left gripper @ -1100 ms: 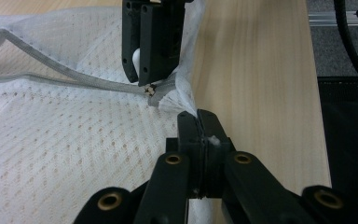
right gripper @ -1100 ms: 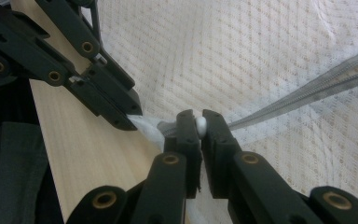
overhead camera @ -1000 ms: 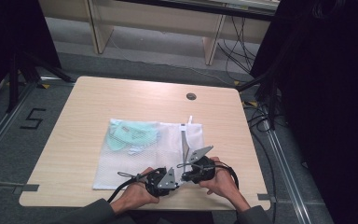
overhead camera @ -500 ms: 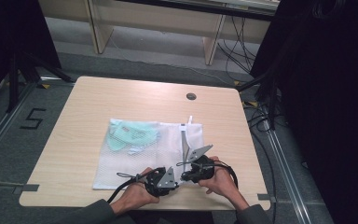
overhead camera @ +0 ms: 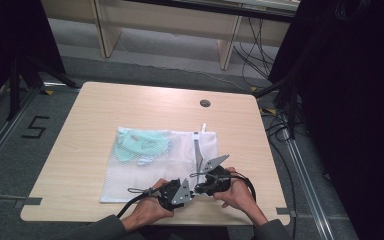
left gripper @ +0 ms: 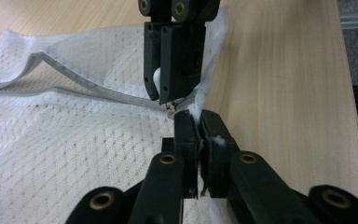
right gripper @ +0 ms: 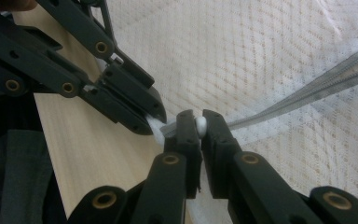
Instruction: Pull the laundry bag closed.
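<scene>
A white mesh laundry bag (overhead camera: 145,175) lies flat on the wooden table (overhead camera: 105,107), with a mint-green garment (overhead camera: 140,145) inside its far left part. A grey zipper (overhead camera: 198,152) runs along the bag's right side. Both grippers meet at the bag's near right corner. My left gripper (left gripper: 198,123) is shut on the corner fabric (left gripper: 193,109) beside the zipper's end. My right gripper (right gripper: 199,125) is shut on the small white zipper pull (right gripper: 200,123). In the high view the left gripper (overhead camera: 190,192) and right gripper (overhead camera: 201,188) sit tip to tip. The zipper (left gripper: 88,88) gapes open farther along.
A round cable hole (overhead camera: 205,103) sits near the table's far edge. The near table edge (overhead camera: 155,220) is just behind both hands. Cables (overhead camera: 135,192) trail from the grippers. Dark equipment stands to the right of the table.
</scene>
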The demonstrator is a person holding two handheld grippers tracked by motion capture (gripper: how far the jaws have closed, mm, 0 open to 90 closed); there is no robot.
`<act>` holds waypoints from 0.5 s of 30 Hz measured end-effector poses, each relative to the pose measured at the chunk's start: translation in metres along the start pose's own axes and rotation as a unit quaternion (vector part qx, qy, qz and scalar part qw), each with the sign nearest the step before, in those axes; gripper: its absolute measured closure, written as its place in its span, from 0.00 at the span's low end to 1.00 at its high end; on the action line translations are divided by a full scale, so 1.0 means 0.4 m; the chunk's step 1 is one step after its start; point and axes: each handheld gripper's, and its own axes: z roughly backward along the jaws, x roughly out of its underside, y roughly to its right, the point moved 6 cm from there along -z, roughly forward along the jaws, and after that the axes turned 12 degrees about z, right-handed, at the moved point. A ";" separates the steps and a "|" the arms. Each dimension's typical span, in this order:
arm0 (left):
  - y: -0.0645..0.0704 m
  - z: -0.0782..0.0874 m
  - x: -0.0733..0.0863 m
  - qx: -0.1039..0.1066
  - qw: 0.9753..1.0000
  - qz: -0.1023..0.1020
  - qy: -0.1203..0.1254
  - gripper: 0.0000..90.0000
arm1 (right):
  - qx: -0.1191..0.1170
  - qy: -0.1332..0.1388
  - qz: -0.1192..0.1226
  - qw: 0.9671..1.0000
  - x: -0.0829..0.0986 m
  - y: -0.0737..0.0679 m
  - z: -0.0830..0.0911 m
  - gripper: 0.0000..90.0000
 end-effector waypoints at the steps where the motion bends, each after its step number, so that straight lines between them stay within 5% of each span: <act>1: 0.001 0.000 0.001 0.000 1.000 -0.006 -0.001 0.97 | -0.001 -0.001 0.000 1.000 0.000 -0.001 0.000 0.96; 7: 0.011 -0.002 0.002 0.011 1.000 -0.012 -0.006 0.97 | 0.002 -0.011 0.005 1.000 0.006 0.005 -0.004 0.96; 15: 0.007 0.002 0.007 0.031 0.999 0.033 -0.009 0.97 | -0.002 -0.011 0.004 1.000 0.004 0.003 -0.008 0.96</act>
